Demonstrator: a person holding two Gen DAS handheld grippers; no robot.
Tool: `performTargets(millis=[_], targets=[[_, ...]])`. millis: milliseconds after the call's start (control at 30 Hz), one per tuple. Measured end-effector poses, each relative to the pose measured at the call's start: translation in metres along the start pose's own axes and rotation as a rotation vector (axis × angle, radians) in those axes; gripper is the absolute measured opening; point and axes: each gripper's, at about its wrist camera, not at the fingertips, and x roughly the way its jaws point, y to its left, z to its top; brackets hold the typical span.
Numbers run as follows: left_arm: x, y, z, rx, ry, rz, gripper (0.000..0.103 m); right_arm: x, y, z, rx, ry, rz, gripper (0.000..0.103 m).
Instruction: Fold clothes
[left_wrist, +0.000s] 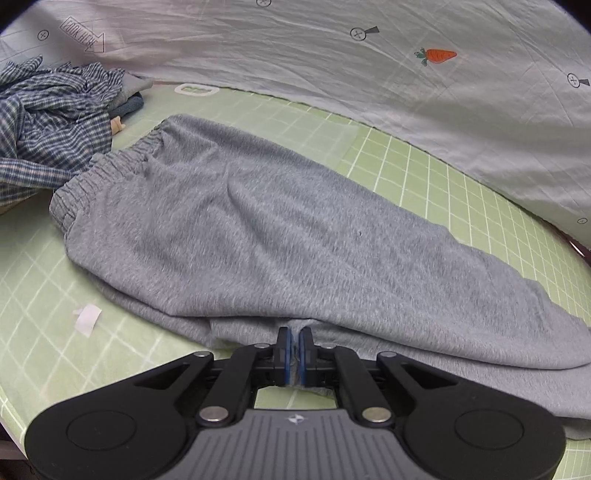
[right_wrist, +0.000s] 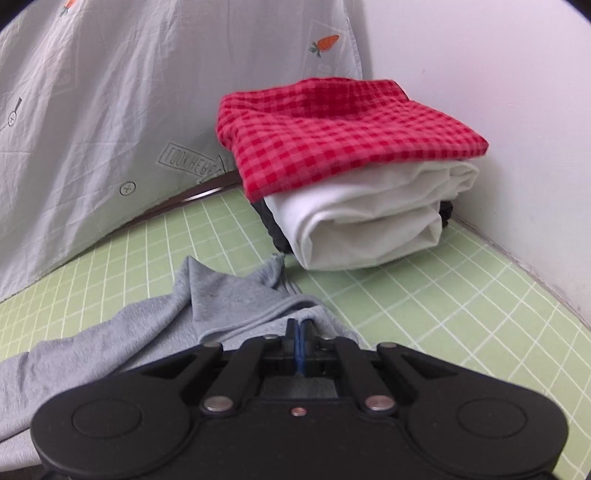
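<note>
Grey sweatpants (left_wrist: 258, 229) lie folded lengthwise on the green grid mat (left_wrist: 424, 166), elastic waistband at the far left. My left gripper (left_wrist: 295, 334) is shut on the near edge of the pants at mid-length. In the right wrist view the pants' leg end (right_wrist: 221, 295) is bunched on the mat, and my right gripper (right_wrist: 299, 326) is shut on its hem.
A crumpled blue plaid shirt (left_wrist: 48, 129) lies at the far left by the waistband. A folded stack, red checked cloth (right_wrist: 332, 129) over white cloth (right_wrist: 369, 229), stands ahead of the right gripper by the wall. A pale carrot-print sheet (left_wrist: 369, 74) hangs behind. White paper scrap (left_wrist: 86, 319) lies on the mat.
</note>
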Motion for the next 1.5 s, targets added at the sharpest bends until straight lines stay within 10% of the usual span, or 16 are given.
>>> performTargets(millis=[200,300,733,900,1000,1300,1500], targets=[[0.013,-0.002,-0.007,0.004,0.046,0.017,0.013,0.022,-0.002,-0.033,-0.044,0.141,-0.075,0.005],[0.005,-0.007,0.002,0.016,0.008,0.015,0.031,0.015,0.004,-0.026,-0.069,0.101,-0.084,0.034],[0.017,-0.052,0.015,0.125,-0.031,-0.030,0.051,0.041,0.086,0.002,-0.278,0.067,0.121,0.050],[0.028,-0.064,0.010,0.149,-0.010,-0.041,0.052,0.063,0.097,-0.001,-0.340,0.092,0.048,0.042],[0.031,-0.067,0.008,0.154,-0.002,-0.042,0.052,0.063,0.093,0.001,-0.361,0.078,0.054,0.002],[0.032,-0.058,0.005,0.104,0.002,-0.040,0.052,-0.021,0.034,0.006,-0.273,-0.155,-0.081,0.000],[0.035,-0.058,0.007,0.092,0.007,-0.046,0.052,-0.015,-0.022,-0.035,-0.183,0.036,-0.176,0.000]])
